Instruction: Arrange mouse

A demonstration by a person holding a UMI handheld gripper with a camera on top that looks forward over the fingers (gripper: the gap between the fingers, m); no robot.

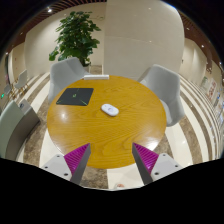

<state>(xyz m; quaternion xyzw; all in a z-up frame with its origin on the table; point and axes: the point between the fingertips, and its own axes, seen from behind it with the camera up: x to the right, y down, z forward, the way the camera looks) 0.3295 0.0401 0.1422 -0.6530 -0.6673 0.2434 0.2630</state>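
Note:
A white computer mouse lies near the middle of a round wooden table, to the right of a dark mouse mat. My gripper hovers well short of the table's near edge, high above the floor. Its two fingers with magenta pads stand wide apart, open, with nothing between them. The mouse lies far beyond the fingertips.
Grey chairs ring the table: one at the back left, one at the right, one at the near left. A potted plant stands behind, beside a wide pale column. Marble floor shows below.

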